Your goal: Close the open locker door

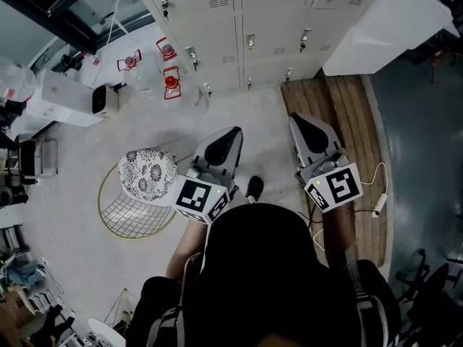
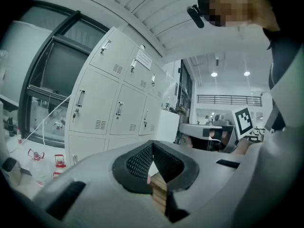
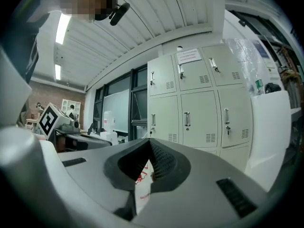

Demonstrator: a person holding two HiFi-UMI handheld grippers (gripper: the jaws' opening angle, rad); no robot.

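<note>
Ahead of both hand-held grippers, pale grey lockers stand in a row, every door in view lying flush; which one is open I cannot tell. The left hand-held gripper and right hand-held gripper are clenched on nothing, well apart from the lockers. A white cabinet juts out at the row's right end, beside a wooden platform. A wire chair stands to the left.

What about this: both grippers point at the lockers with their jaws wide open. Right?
Wrong on the jaws. The left gripper and the right gripper do point at the lockers, but their jaws are shut and empty, not wide open. The left gripper view and the right gripper view each show the jaw tips meeting.
</note>
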